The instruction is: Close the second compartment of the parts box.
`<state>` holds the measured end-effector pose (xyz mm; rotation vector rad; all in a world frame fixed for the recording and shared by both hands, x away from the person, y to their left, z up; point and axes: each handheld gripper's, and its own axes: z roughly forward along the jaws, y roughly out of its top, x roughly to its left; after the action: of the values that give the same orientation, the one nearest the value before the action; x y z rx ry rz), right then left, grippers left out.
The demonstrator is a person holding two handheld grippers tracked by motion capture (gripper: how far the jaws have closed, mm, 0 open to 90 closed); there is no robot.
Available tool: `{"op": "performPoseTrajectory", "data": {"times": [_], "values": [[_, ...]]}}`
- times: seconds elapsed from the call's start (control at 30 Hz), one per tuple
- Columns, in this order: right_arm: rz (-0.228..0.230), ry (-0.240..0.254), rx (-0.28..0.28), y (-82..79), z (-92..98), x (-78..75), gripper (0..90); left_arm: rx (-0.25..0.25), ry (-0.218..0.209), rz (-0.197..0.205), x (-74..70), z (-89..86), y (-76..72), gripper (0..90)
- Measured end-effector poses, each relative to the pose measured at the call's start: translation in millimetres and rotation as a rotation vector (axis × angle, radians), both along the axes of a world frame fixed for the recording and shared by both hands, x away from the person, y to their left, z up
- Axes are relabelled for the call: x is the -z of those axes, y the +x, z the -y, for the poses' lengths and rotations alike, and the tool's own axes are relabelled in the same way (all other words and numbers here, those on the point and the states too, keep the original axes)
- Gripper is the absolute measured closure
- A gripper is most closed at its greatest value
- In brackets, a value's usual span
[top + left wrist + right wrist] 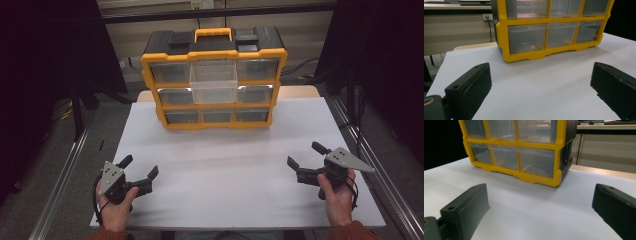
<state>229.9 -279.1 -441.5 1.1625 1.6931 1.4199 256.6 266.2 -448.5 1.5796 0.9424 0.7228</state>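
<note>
Far beyond both wide-open, empty grippers — left gripper [139, 167], right gripper [306, 154] — stands organizer [214, 80].

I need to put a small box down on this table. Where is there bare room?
The white table is bare between the left gripper and the right gripper, and forward to the organizer. Narrow strips flank the organizer. It is crowded only at the far edge, where one clear drawer juts out.

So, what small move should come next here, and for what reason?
Probably bring one gripper forward toward the pulled-out drawer. It juts from the top middle of the yellow organizer, while the left gripper and the right gripper are both open, hold nothing, and sit near the table's front edge.
</note>
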Motion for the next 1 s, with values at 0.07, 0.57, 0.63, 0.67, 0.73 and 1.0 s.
{"op": "performPoseTrajectory", "data": {"times": [0.07, 0.57, 0.63, 0.67, 0.73, 1.0], "values": [[-0.007, -0.005, -0.015, 0.2, -1.0, -0.1, 0.2, 0.0, -0.009, -0.001, 0.1, 0.0, 0.3, 3.6], [-0.076, 0.064, -0.118, 3.6, -8.2, 1.8, 0.8, -0.002, -0.019, -0.013, 0.3, 1.8, -0.4, 3.6], [-0.07, 0.056, -0.128, 3.1, -11.5, 1.4, 0.5, 0.0, -0.022, -0.016, 0.2, 1.7, -0.7, 3.6], [-0.058, 0.038, -0.128, 2.2, -14.3, 1.5, 0.3, 0.003, -0.032, -0.018, 0.3, 0.8, -0.3, 3.6], [-0.048, 0.029, -0.133, 1.9, -17.8, 2.1, 0.2, 0.0, -0.029, -0.024, 0.8, 0.5, 0.1, 3.6], [-0.019, 0.016, -0.201, 2.5, -40.6, 8.2, 0.0, 0.003, -0.045, -0.028, 1.6, 2.2, 0.7, 4.5]]}}
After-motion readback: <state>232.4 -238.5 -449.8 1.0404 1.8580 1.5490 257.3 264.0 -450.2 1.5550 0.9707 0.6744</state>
